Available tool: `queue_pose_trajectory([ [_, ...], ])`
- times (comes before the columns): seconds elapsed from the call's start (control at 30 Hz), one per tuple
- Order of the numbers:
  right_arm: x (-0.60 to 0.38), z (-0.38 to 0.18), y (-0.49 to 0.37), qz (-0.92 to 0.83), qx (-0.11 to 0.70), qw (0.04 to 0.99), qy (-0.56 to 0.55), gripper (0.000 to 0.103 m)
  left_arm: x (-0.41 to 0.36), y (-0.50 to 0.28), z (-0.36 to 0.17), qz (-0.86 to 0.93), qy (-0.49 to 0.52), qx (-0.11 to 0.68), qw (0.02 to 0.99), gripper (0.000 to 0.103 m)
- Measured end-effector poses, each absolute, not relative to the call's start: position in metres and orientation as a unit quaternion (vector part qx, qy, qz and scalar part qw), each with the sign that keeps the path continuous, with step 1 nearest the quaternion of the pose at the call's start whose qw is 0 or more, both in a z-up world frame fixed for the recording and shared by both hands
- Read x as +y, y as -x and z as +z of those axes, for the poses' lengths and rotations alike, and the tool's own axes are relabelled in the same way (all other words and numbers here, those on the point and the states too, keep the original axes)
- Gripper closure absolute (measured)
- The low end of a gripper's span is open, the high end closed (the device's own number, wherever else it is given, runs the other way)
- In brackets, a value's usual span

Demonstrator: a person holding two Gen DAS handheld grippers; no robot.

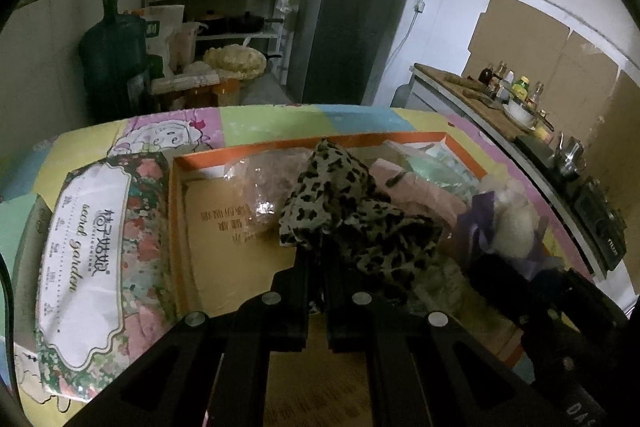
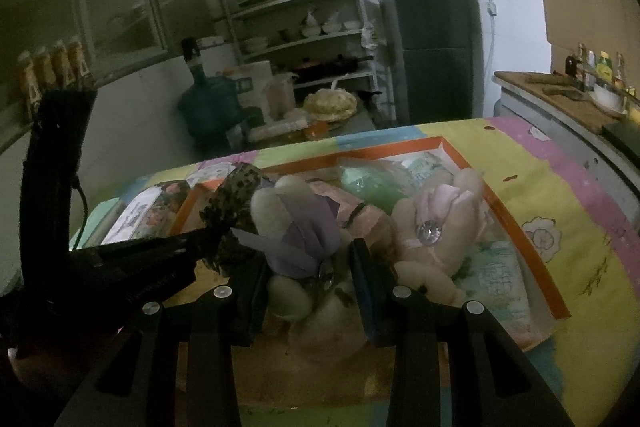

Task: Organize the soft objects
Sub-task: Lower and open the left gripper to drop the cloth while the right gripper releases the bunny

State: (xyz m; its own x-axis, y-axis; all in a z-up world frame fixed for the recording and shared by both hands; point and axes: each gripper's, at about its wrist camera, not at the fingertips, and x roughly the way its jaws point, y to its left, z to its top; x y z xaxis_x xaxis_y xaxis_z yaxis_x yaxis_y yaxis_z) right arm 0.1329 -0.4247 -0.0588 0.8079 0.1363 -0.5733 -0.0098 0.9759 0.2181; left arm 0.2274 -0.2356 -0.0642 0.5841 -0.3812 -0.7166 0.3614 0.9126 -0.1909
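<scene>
The left gripper (image 1: 318,247) pinched the limp, light leopard cloth (image 1: 344,203) by a fold; the right gripper (image 2: 310,263) clasped the squashy plush toy (image 2: 296,227) mid-body.

Dim kitchen, white walls. A grey metal shelf rack (image 2: 304,27) loaded with bowls and pans stands at the back beside a dark 2-door fridge (image 2: 432,39), a blue water jug (image 2: 210,103) on the floor to its left. A wooden counter (image 1: 472,95) with bottles runs along the right wall, cardboard sheets (image 1: 540,43) behind it.
</scene>
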Motion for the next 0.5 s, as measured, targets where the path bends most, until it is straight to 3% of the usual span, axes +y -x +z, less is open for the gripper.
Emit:
queue_pose_trajectory([
  [0.33,-0.4249,-0.0589,-0.134,0.04,0.304,0.946,-0.104,0.057,-0.2342,-0.2281,-0.0677,-0.212,0.019,0.406,0.889,0.096],
  [0.5,-0.4242,-0.0592,-0.1336,0.042,0.302,0.947,-0.104,0.055,-0.2328,-0.2245,-0.0628,-0.213,0.021,0.396,0.893,0.079],
])
